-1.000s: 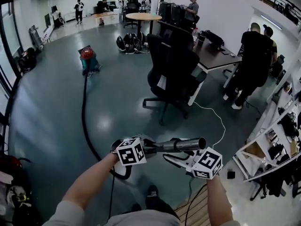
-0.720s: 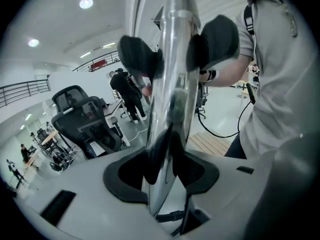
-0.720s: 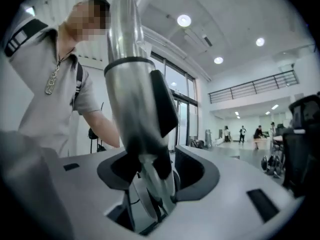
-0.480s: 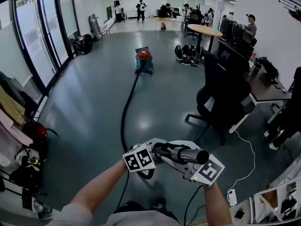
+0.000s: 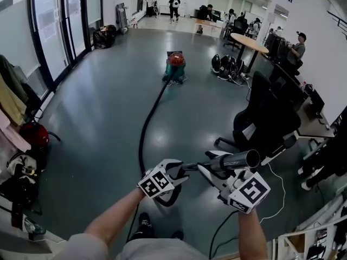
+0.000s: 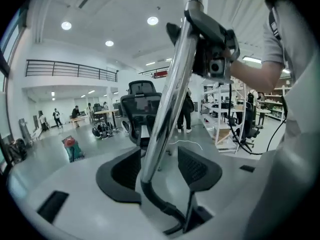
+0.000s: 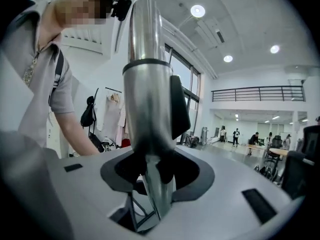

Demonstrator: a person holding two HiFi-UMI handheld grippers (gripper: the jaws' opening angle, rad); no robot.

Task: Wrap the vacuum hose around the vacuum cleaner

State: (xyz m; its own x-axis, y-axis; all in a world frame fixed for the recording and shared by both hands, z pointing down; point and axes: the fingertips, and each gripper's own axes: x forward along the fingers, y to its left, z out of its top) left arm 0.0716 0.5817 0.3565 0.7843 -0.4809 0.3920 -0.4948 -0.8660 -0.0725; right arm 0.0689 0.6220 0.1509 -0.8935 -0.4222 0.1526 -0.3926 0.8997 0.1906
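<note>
A teal vacuum cleaner (image 5: 175, 66) with a red top stands far off on the grey floor. Its black hose (image 5: 145, 129) runs across the floor to a loop under my hands. The hose ends in a chrome wand (image 5: 236, 160), which lies across both grippers. My right gripper (image 5: 214, 172) is shut on the wand (image 7: 147, 84); its jaws have just been closing on it (image 7: 155, 171). My left gripper (image 5: 181, 173) has just been opening: the wand (image 6: 172, 84) lies between its jaws (image 6: 160, 156) with a gap at the right pad.
A black office chair (image 5: 268, 123) stands close on the right, with a white cable (image 5: 279, 194) on the floor by it. Bags (image 5: 225, 64) lie under a round table (image 5: 249, 39). Coats and gear (image 5: 24, 145) line the glass wall on the left. People stand at the back.
The head view has swung so the vacuum cleaner is now ahead. Both grippers moved with the wand, whose open end rose. The left jaws have widened around the wand.
</note>
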